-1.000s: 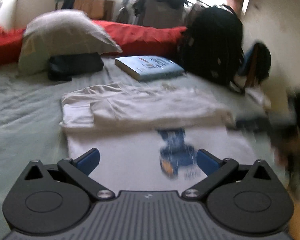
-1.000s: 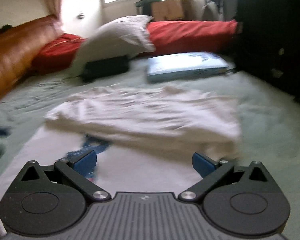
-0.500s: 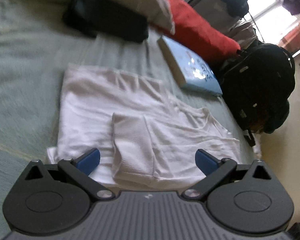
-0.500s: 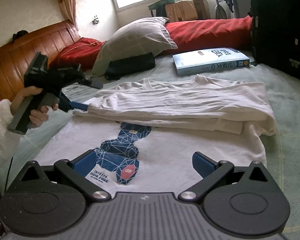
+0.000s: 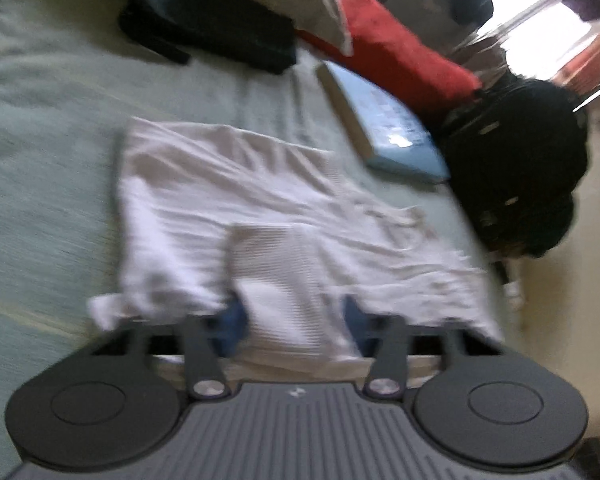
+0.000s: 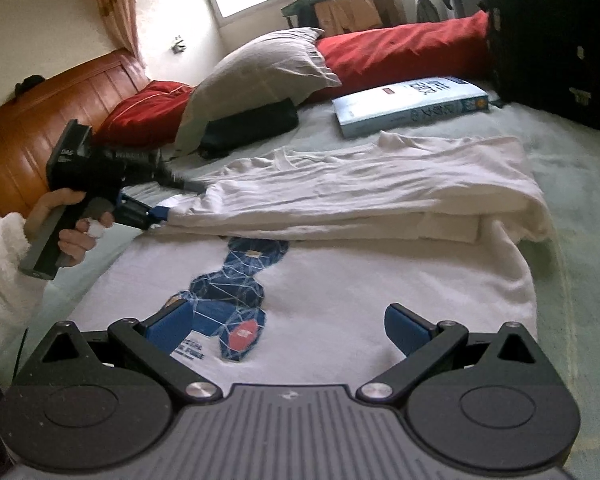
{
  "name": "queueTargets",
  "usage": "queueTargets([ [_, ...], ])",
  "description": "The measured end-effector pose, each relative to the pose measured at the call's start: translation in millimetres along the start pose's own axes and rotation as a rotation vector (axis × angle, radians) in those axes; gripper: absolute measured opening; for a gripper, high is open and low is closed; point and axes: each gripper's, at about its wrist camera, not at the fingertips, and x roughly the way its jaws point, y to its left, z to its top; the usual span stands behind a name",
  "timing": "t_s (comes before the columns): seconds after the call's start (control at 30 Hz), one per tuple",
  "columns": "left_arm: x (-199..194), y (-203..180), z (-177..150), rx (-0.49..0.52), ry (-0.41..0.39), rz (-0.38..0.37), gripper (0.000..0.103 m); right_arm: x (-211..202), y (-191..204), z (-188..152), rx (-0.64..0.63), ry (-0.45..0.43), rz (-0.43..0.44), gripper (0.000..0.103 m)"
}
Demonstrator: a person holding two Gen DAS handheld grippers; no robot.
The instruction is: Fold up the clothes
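Pale green bed (image 6: pixel 580 184) with a white T-shirt (image 6: pixel 340 280) near, blue book (image 6: pixel 408 106), black pouch (image 6: pixel 252 124), and pillows (image 6: pixel 260 68) far

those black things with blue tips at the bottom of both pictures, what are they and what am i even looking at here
They are hand-held grabbing tools, no robot arm. A person holds one in each hand, and each carries a camera looking forward between its two blue-padded jaws.

The blurred picture comes from the left gripper. Its jaws have just been closing and now pinch the folded edge of the white t-shirt.

The sharp picture comes from the right gripper, jaws open, nothing between them, over the shirt's blue print. There you also see the left gripper from outside, gripped by the person's hand, biting the shirt's edge.

The shirt lies half folded on a pale green bed, with a blue book, grey pillow, black pouch and red bolster behind.
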Motion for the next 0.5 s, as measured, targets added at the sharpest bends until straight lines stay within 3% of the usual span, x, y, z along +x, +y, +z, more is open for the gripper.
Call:
queueTargets([
  [0.03,-1.0,-2.4,-1.1,0.022,-0.004,0.020,0.030,-0.8,-1.1,-0.8,0.004,-0.003,-0.001,0.103],
  [0.1,-3.0,-8.2,-2.9,0.064,-0.014,0.052,0.015,-2.1,-2.7,-1.9,0.011,-0.007,-0.003,0.103],
  [0.17,-5.7,-16.4,-2.9,0.102,-0.030,0.065,0.010,-2.3,-3.2,-1.4,0.013,-0.009,-0.010,0.103],
  [0.37,-21.9,-35.4,9.7,0.182,-0.111,0.083,0.009,-8.2,-3.2,0.6,-0.001,-0.028,-0.017,0.103],
  [0.5,-19.6,-29.0,14.6,0.196,-0.121,0.141,0.009,-8.5,-5.5,1.1,0.004,-0.025,-0.030,0.103],
])
